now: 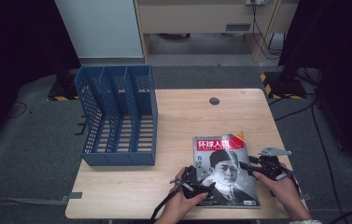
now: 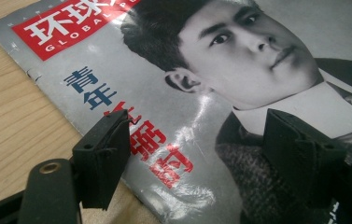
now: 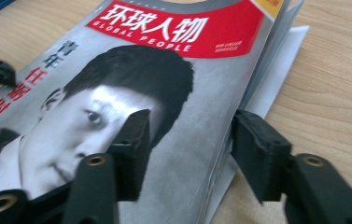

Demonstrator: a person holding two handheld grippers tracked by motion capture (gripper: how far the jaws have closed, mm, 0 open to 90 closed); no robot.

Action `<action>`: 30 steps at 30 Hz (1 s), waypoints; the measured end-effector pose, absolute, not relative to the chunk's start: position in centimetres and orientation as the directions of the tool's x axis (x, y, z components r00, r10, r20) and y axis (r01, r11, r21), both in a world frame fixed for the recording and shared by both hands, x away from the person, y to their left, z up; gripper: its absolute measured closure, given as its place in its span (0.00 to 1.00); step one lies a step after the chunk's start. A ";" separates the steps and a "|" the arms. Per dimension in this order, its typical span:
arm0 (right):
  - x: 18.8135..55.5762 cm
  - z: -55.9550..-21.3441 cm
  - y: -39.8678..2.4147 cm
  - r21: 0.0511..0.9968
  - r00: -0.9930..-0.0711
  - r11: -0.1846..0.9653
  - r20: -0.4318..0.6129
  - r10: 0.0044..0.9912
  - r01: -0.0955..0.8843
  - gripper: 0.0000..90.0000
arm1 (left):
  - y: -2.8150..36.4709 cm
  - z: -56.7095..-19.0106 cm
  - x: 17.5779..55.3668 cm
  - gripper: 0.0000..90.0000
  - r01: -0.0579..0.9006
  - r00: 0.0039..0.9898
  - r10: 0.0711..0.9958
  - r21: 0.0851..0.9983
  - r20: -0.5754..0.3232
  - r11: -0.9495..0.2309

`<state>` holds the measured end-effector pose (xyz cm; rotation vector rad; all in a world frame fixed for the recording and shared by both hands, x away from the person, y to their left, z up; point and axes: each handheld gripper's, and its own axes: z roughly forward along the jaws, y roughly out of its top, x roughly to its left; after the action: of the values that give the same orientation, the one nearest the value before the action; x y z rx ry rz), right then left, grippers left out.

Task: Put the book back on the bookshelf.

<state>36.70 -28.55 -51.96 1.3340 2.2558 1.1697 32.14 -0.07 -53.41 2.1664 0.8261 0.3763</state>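
A magazine (image 1: 225,170) with a grey portrait cover and a red title band lies flat on the wooden table (image 1: 183,116) at the front right. My left gripper (image 1: 200,173) is open over the magazine's left edge, its jaws straddling the spine side (image 2: 131,154). Open as well, my right gripper (image 1: 250,165) sits at the magazine's right edge (image 3: 239,93), one jaw over the cover and one beyond the page edges. The magazine (image 2: 201,93) lies below the left gripper (image 2: 197,149); the right gripper (image 3: 190,149) holds nothing.
A blue three-slot file rack (image 1: 117,116) lies on its back at the table's left, slots opening upward. A round cable hole (image 1: 214,101) sits near the table's far edge. Black stands and cables (image 1: 281,70) are on the floor beyond.
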 end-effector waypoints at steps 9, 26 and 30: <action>37.0 -52.4 -28.6 0.738 -0.527 0.267 0.140 0.838 0.620 0.50 | 0.3 -53.2 32.4 0.18 0.437 0.723 0.691 0.756 0.028 -0.488; 35.8 -50.7 -28.0 0.800 -0.586 0.260 0.137 0.799 0.541 0.59 | 1.3 -53.5 34.3 0.21 0.478 0.743 0.667 0.738 -0.052 -0.476; 36.3 -51.4 -28.1 0.782 -0.575 0.253 0.159 0.803 0.570 0.56 | 1.3 -53.5 34.5 0.21 0.472 0.751 0.659 0.739 -0.051 -0.481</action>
<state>36.35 -28.15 -51.44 1.2733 2.2554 1.2273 34.47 1.26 -53.51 2.1692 0.8449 0.3066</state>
